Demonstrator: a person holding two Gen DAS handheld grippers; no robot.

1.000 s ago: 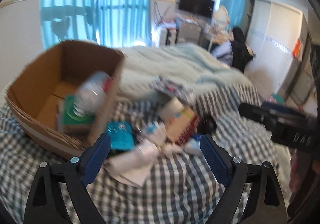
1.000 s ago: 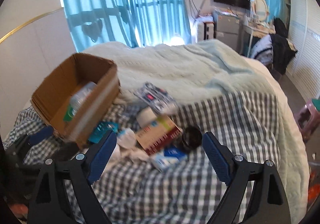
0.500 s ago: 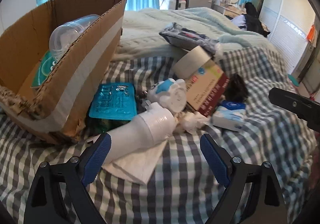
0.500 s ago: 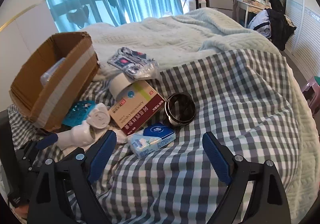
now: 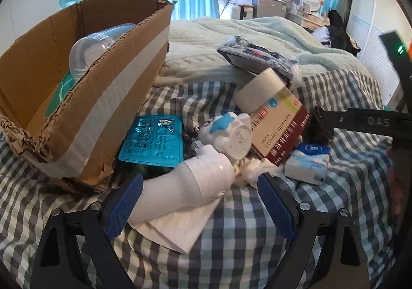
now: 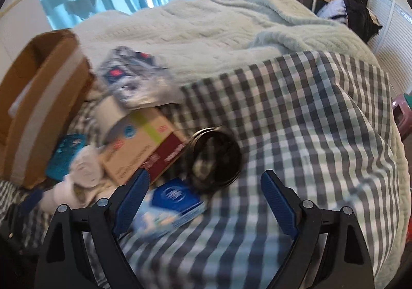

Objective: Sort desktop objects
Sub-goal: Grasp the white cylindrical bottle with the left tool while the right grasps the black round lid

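A pile of small objects lies on a checked bedspread (image 5: pixel 231 250). My left gripper (image 5: pixel 200 201) is open, its jaws on either side of a white bottle (image 5: pixel 190 183) that lies on a white paper. Beside it are a teal blister pack (image 5: pixel 153 140), a white and blue roll (image 5: pixel 229 131), a medicine box (image 5: pixel 278 126), a tape roll (image 5: pixel 257 90) and a blue tissue pack (image 5: pixel 306 161). My right gripper (image 6: pixel 203 193) is open, just above a black round tin (image 6: pixel 215 157) and the tissue pack (image 6: pixel 170 206).
An open cardboard box (image 5: pixel 85 77) stands at the left with a clear plastic container (image 5: pixel 95 49) inside. A dark printed packet (image 5: pixel 257 55) lies on a pale green blanket (image 5: pixel 231 39) behind the pile. The right gripper's body (image 5: pixel 360 121) crosses the left wrist view.
Both grippers have moved down and closer to the pile. The left jaws now flank the white bottle. The right gripper has closed in on the black tin.
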